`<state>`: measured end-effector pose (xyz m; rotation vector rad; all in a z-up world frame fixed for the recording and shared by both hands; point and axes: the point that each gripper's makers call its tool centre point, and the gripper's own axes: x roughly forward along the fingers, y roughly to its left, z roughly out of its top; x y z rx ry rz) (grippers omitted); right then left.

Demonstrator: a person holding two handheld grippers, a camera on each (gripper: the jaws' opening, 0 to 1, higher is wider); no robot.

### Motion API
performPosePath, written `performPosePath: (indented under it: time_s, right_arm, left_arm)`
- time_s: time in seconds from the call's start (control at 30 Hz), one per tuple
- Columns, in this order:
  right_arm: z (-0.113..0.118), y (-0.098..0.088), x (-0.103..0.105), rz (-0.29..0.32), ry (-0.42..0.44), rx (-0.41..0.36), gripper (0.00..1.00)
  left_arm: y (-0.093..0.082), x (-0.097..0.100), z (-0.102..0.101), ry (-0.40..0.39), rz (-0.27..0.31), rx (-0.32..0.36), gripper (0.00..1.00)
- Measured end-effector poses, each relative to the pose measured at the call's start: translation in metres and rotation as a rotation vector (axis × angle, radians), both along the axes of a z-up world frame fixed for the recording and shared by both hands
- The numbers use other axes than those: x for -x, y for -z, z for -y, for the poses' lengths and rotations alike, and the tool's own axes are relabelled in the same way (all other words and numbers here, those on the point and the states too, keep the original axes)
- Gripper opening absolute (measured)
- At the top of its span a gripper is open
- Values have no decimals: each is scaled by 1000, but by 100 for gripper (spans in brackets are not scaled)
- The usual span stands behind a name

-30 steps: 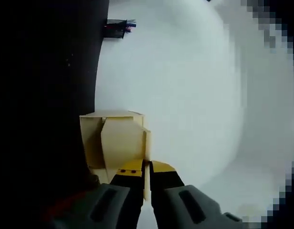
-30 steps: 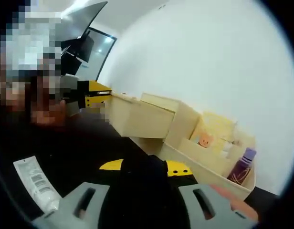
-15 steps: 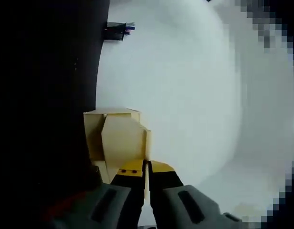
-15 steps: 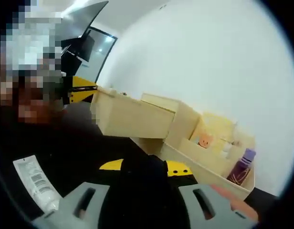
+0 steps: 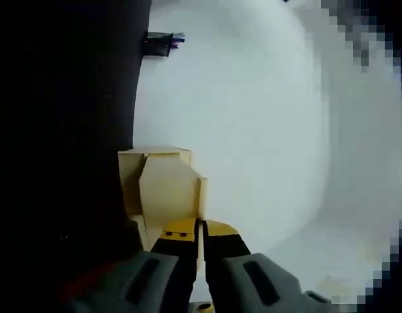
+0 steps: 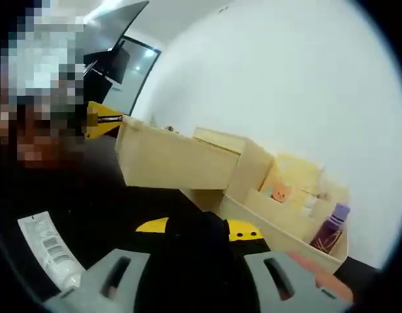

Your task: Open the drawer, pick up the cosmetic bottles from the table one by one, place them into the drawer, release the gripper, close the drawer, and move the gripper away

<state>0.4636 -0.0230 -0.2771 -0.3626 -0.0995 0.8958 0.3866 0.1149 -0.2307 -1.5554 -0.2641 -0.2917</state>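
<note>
Pale wooden drawer (image 6: pixel 175 160) pulled well out of its cabinet. White tube (image 6: pixel 47 251) flat on black tabletop; purple-capped bottle (image 6: pixel 331 229) upright in tray.

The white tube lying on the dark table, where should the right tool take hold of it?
Grip the white tube across its flat printed body, coming down from above. It lies flat on the dark table, so its two long edges are the sides the jaws can close on.
</note>
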Motion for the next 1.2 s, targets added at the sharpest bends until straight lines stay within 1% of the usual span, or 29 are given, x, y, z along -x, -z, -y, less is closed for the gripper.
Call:
performPosePath:
  time_s: [0.1, 0.17, 0.2, 0.3, 0.43, 0.53, 0.6, 0.67, 0.7, 0.77, 0.83, 0.9, 0.97, 1.0, 1.03, 1.07, 1.1, 1.17, 1.2]
  right_arm:
    - [0, 0, 1, -1, 1, -1, 28]
    - [0, 0, 0, -2, 1, -2, 28]
    - [0, 0, -1, -2, 2, -1, 28]
    - [0, 0, 0, -11, 3, -5, 28]
    - [3, -1, 0, -31, 11, -25, 28]
    - [4, -1, -1, -40, 15, -38, 28]
    - [4, -2, 0, -42, 16, -42, 28]
    - [4, -2, 0, -43, 17, -45, 28]
    - [4, -2, 1, -43, 18, -44, 28]
    - [5, -2, -3, -44, 23, -45, 28]
    - [7, -4, -5, -46, 28, -53, 28]
    - [9, -7, -10, -48, 35, -63, 28]
    - [10, -12, -14, -46, 42, -61, 28]
    - [10, -15, -11, -34, 33, -43, 28]
    - [9, -18, -9, -20, 10, 6, 28]
    - [9, -24, -8, -9, -3, 30, 28]
    - [9, -29, -3, -13, -32, 49, 28]
    - [8, -37, 10, -54, -91, 72, 28]
    - [11, -46, 15, -54, -102, 82, 28]
  left_arm:
    - [6, -1, -2, -5, -24, -12, 7]
    - [11, 0, -4, -11, -35, 1, 8]
    - [12, 0, -4, -8, -38, 7, 9]
    - [13, -1, -3, -8, -45, -5, 10]
    - [16, -1, 2, 1, -64, -29, 25]
    - [14, 2, 5, 7, -63, -45, 26]
    - [11, 4, 7, 12, -59, -80, 26]
    - [6, 6, 12, 34, -48, -142, 27]
    - [7, 8, 15, 44, -62, -182, 29]
    - [0, 13, 20, 49, -43, -262, 35]
    - [-7, 20, 25, 58, -22, -337, 36]
    - [-13, 23, 28, 68, -12, -390, 36]
    - [-19, 27, 35, 95, 1, -452, 36]
    - [-23, 29, 40, 111, 10, -488, 37]
    - [-25, 30, 42, 125, 10, -531, 37]
    - [-27, 32, 47, 132, 18, -592, 37]
    - [-27, 35, 54, 137, 18, -656, 37]
    - [-30, 39, 64, 143, 23, -778, 36]
    - [-29, 43, 71, 152, 27, -856, 34]
